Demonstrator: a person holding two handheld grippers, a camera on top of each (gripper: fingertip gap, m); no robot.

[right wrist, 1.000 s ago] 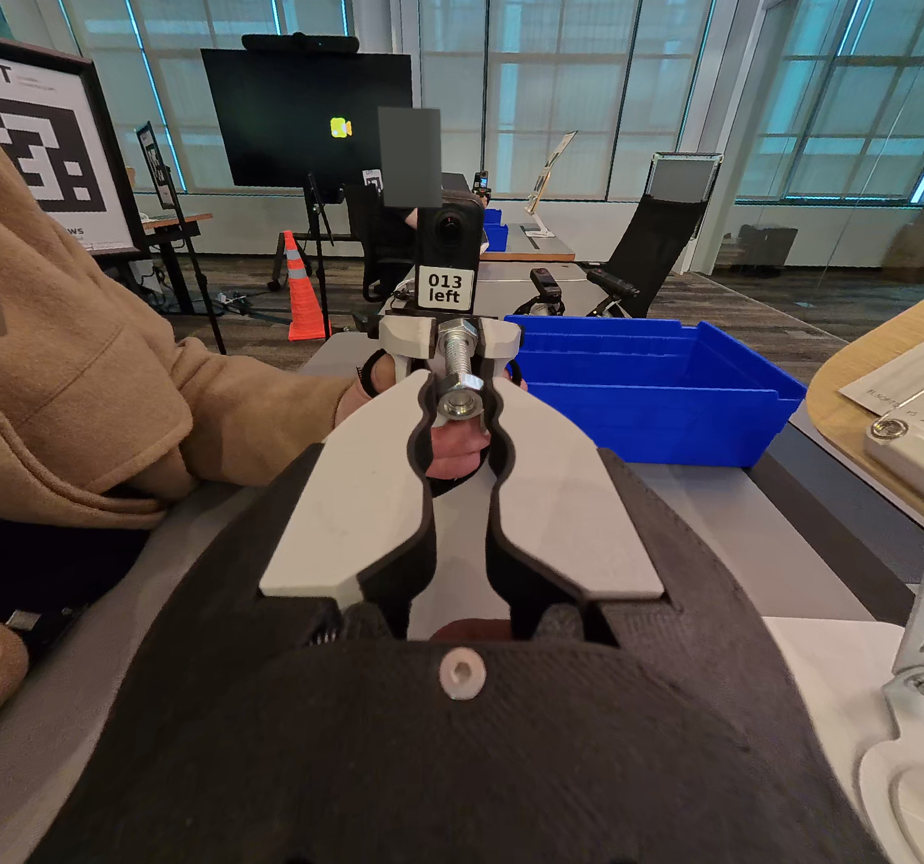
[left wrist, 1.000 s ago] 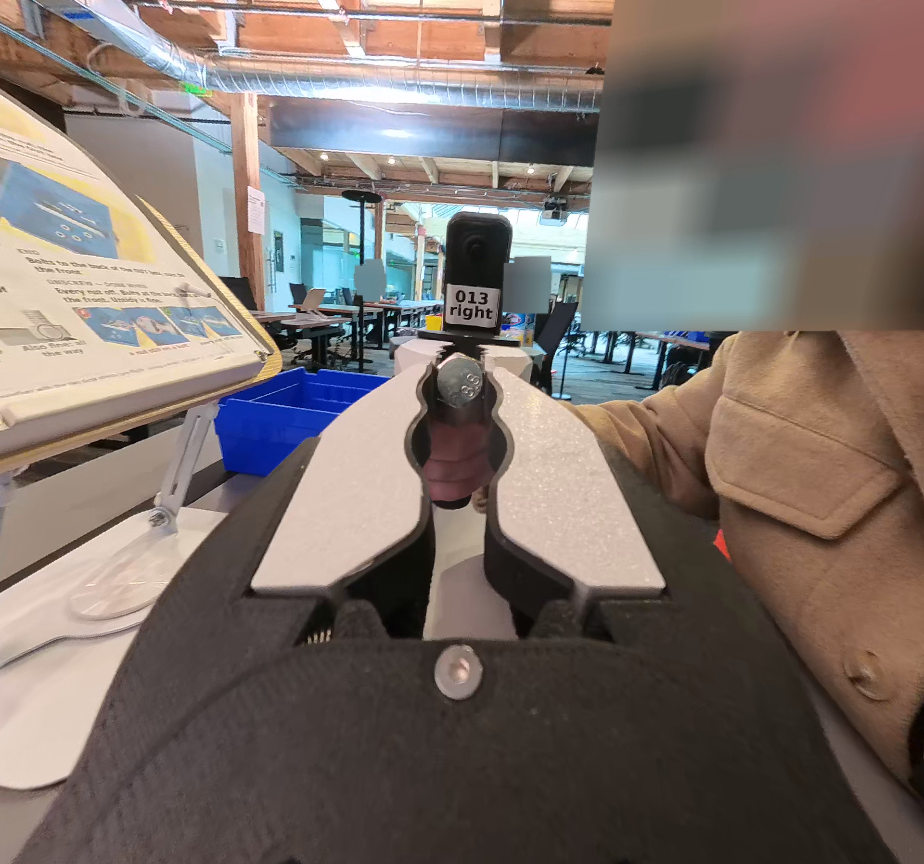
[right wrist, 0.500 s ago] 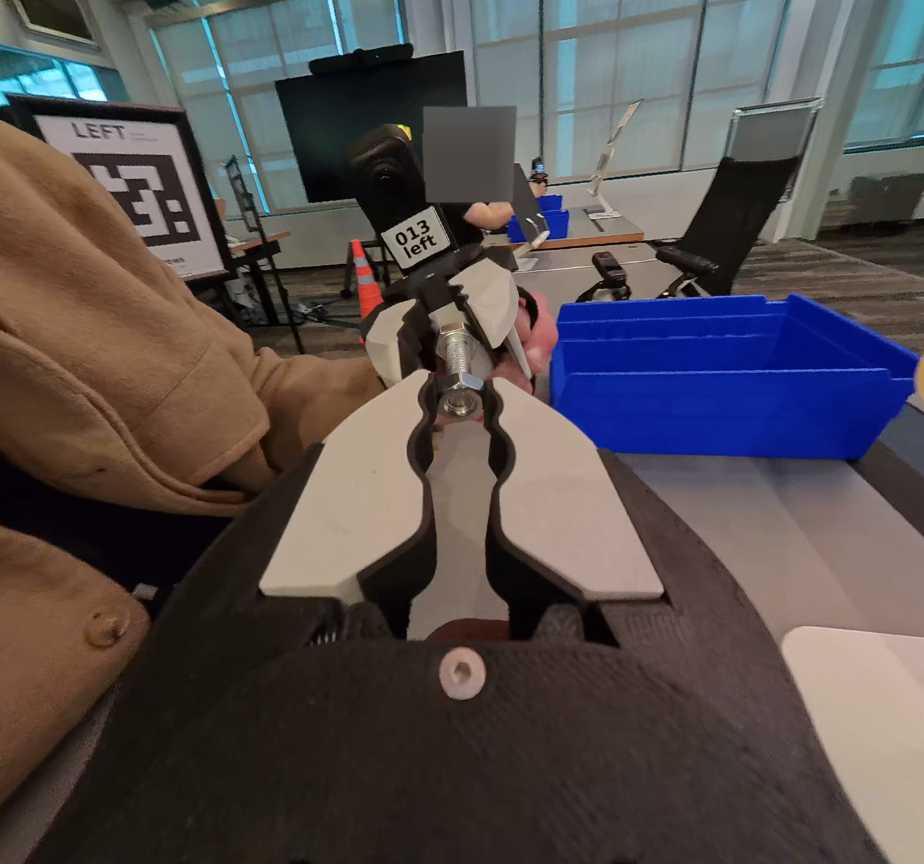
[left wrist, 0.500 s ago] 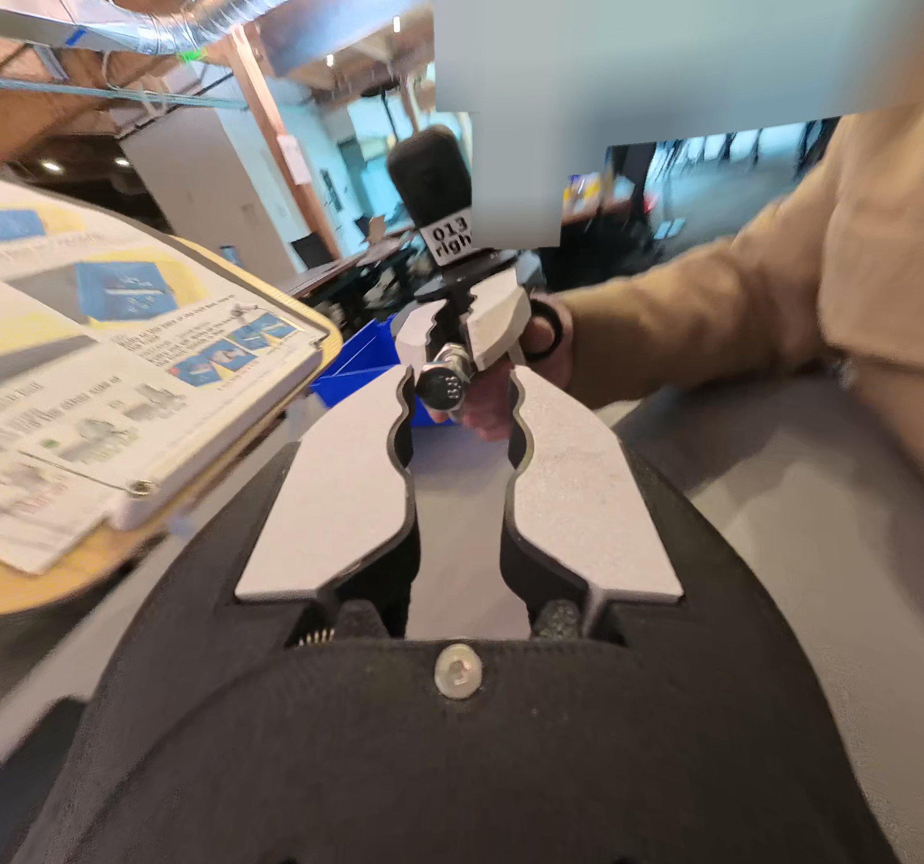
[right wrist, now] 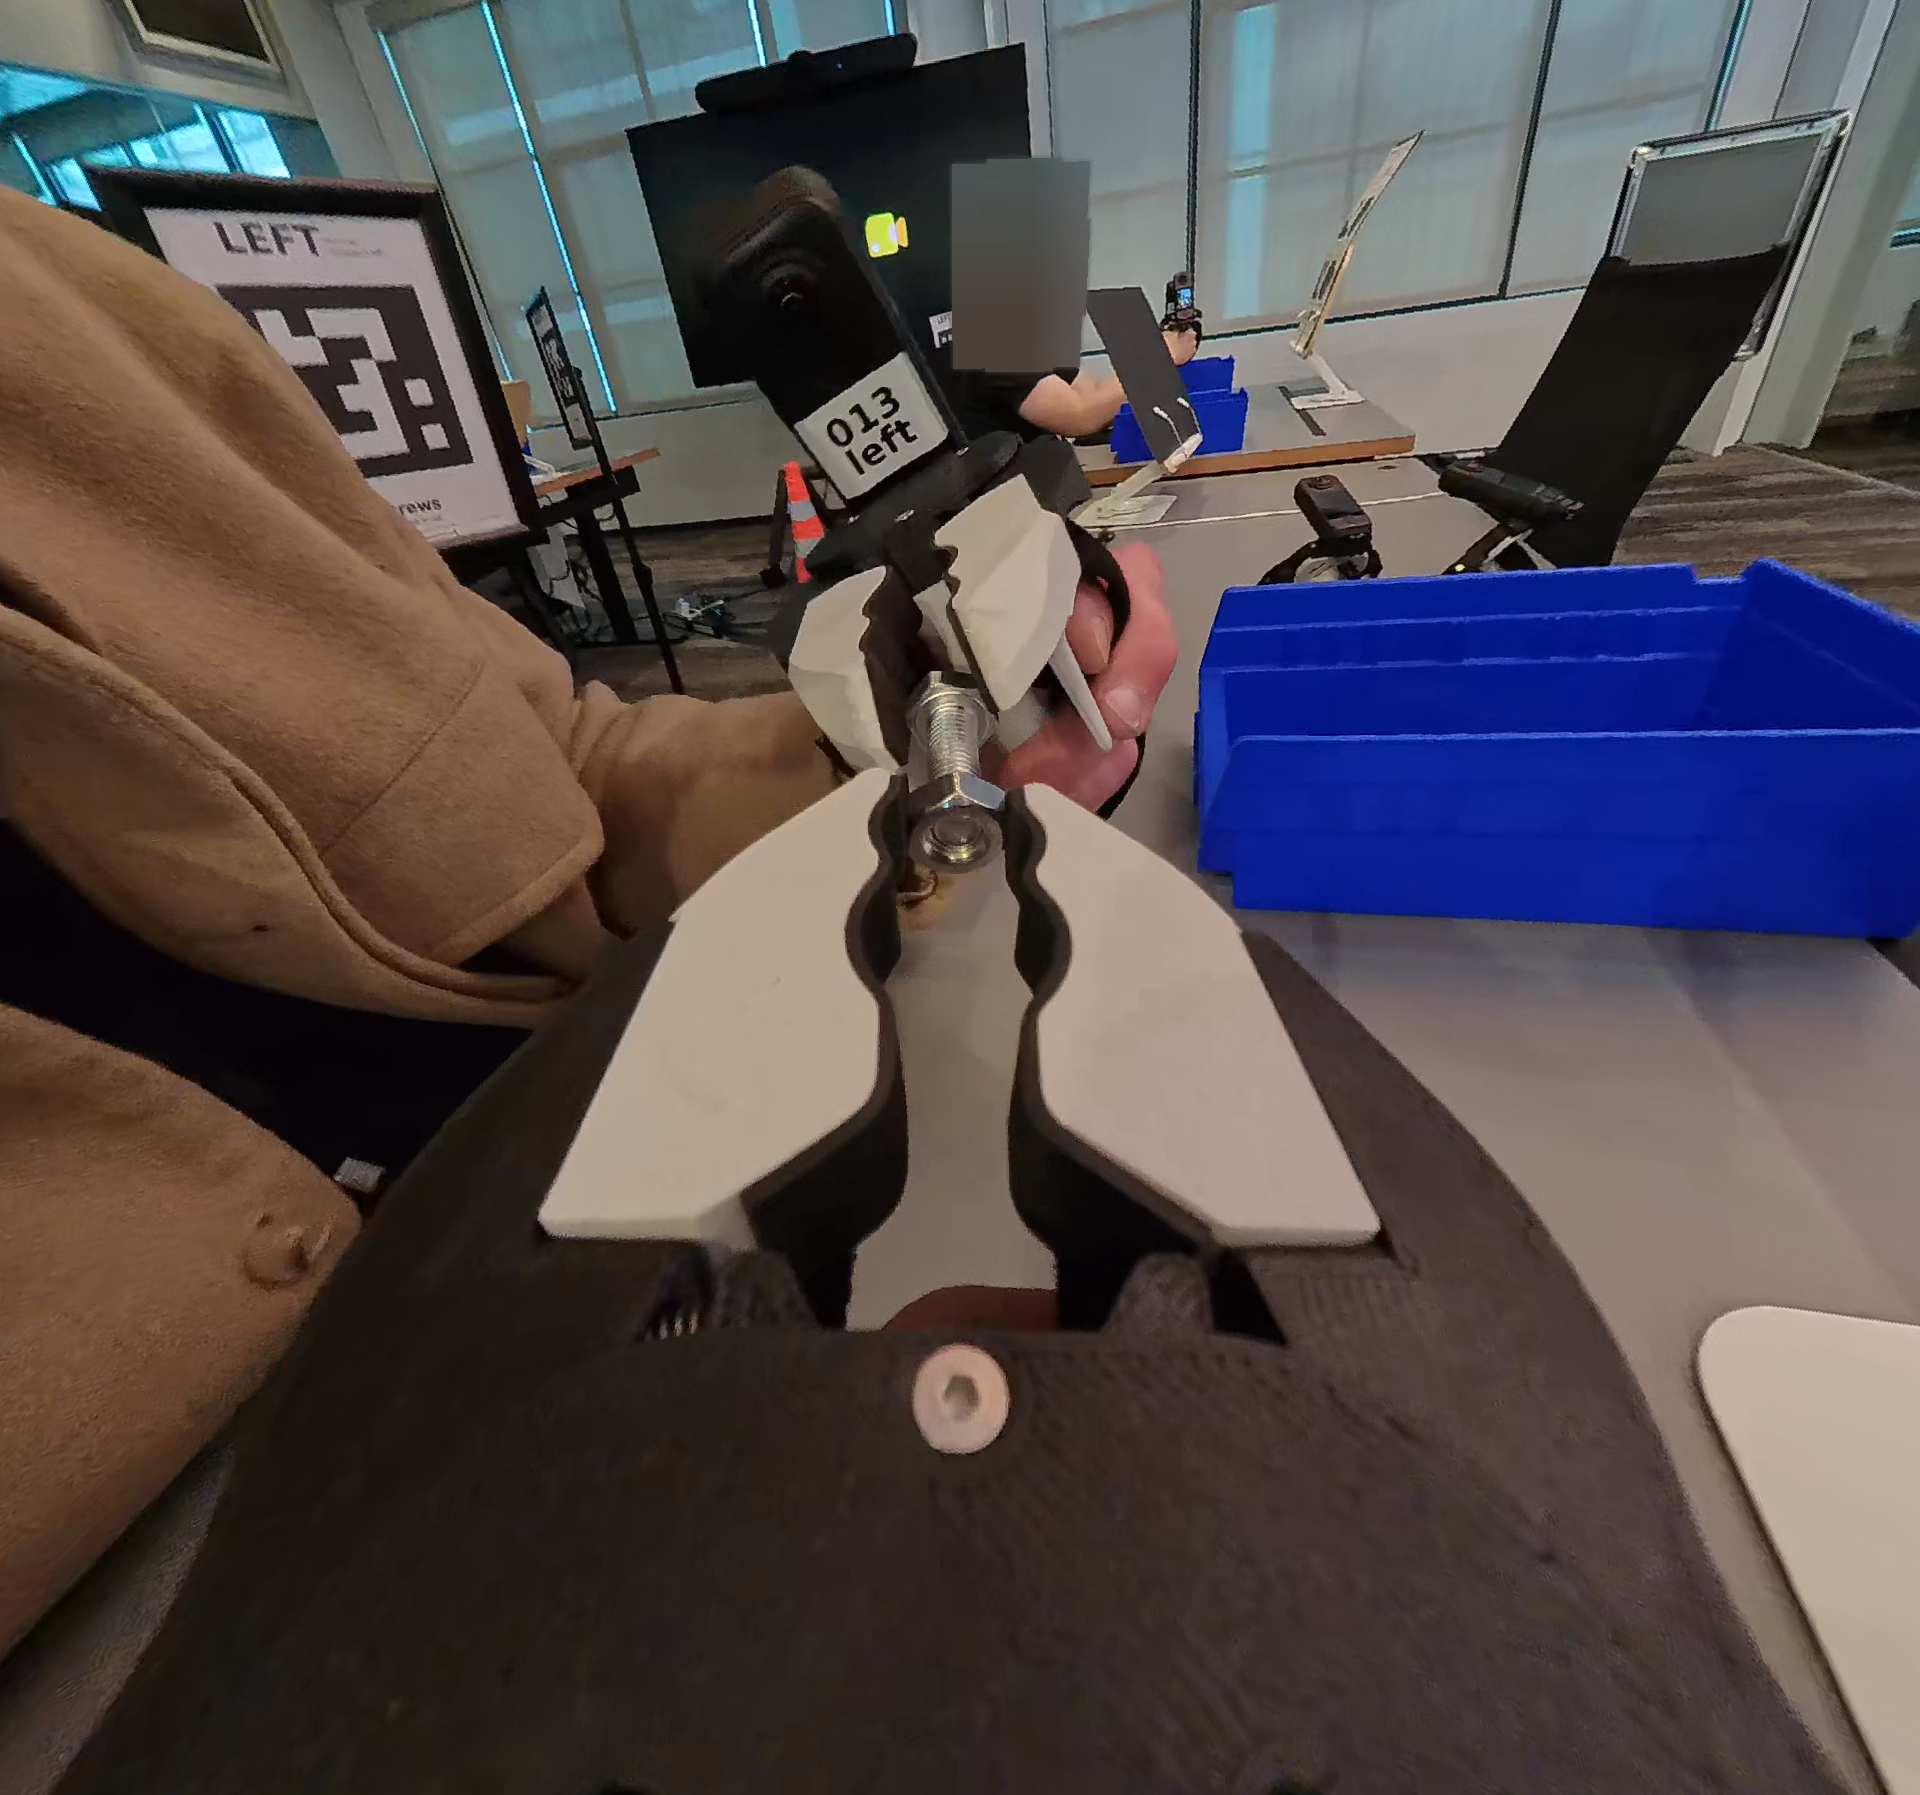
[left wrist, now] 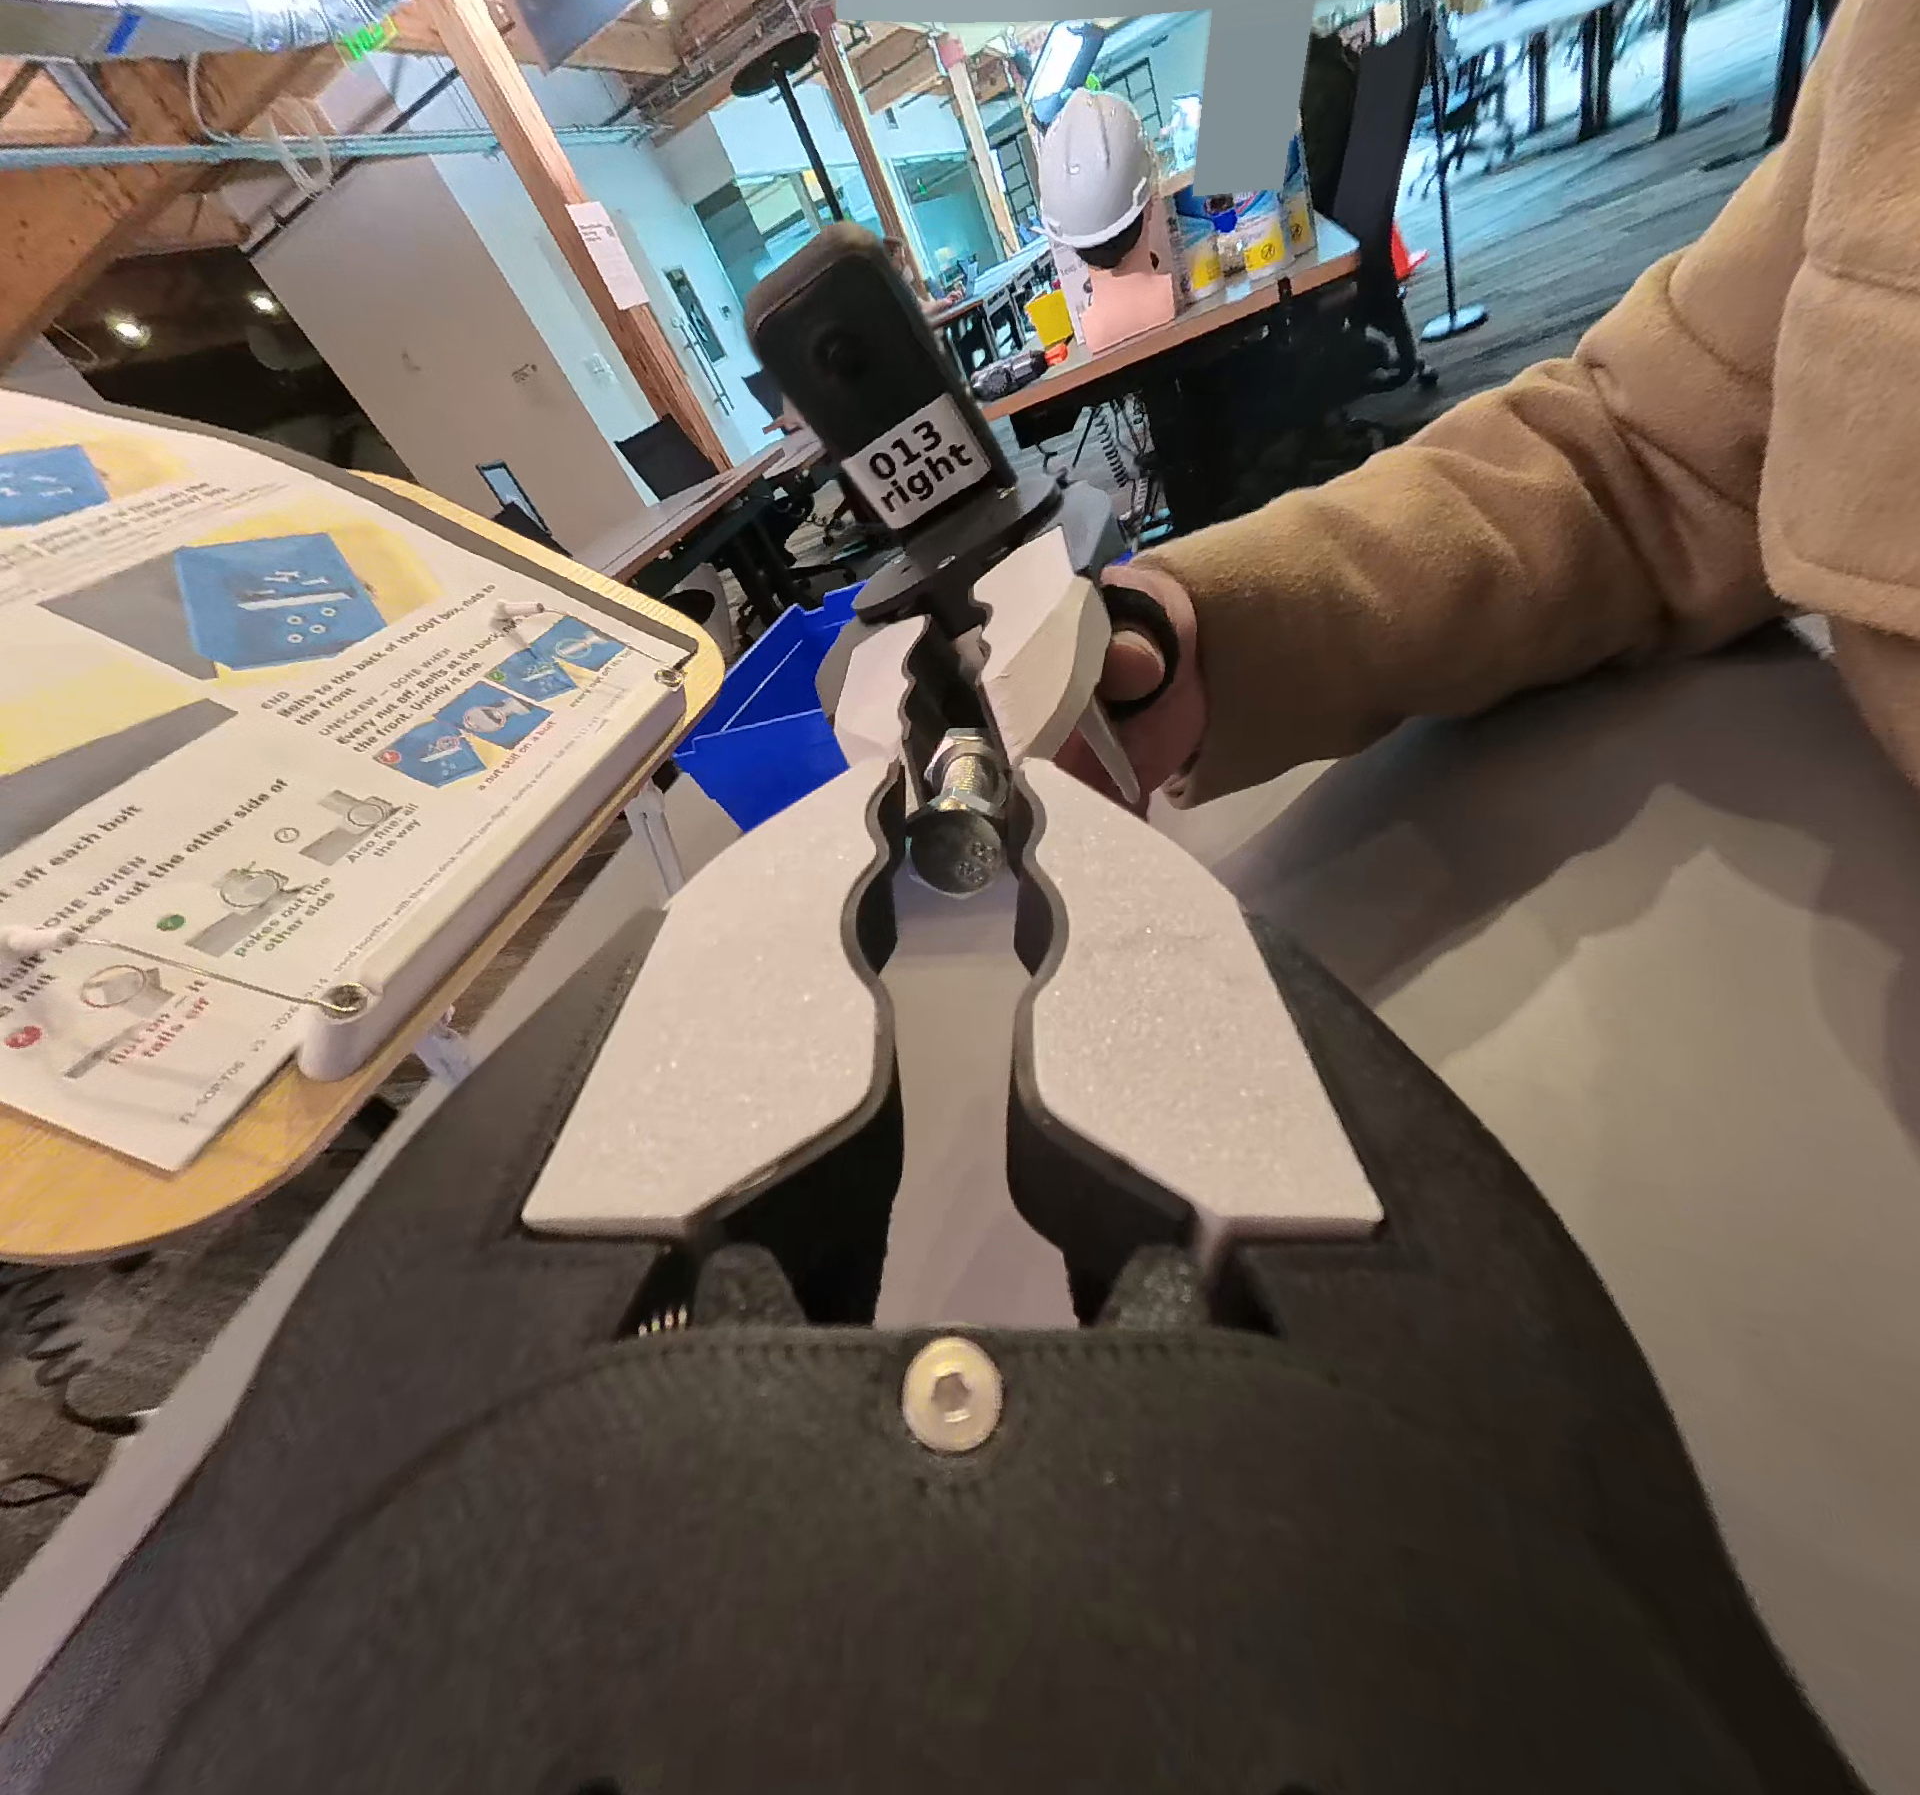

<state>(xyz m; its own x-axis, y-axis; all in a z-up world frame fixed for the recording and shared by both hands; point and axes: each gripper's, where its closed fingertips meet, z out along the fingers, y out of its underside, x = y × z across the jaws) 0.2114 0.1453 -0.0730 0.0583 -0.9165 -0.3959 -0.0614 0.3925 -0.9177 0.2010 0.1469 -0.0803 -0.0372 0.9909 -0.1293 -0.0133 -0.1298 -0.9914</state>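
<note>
The bolt [left wrist: 958,815] sits in mid-air above the grey table [left wrist: 1621,966], caught between my two grippers, and I see it end-on from both sides: its round head faces my left wrist camera, and its threaded tip, with a nut [right wrist: 951,795] spun partway on, faces my right one. My left gripper [left wrist: 956,857] is clamped on the bolt's head, the head seated in the scalloped notch near the fingertips, with the two white fingers [left wrist: 758,1039] drawn in close around it. My right gripper [right wrist: 951,836] is closed on the nut at the other end, which sits in the same kind of notch. The two tools point at each other almost nose to nose, each tilted so that its camera leans to one side. Behind the far gripper in each view I see a hand [right wrist: 1117,675] wrapped around the handle and a tan coat sleeve [left wrist: 1507,540] reaching in from the side, forearms held above the table. A blue bin [right wrist: 1579,758] stands on the table to the right of the bolt in my right view. In the left view, a wooden board carrying an instruction sheet [left wrist: 270,779] slopes up at the left, close beside my left gripper.
</note>
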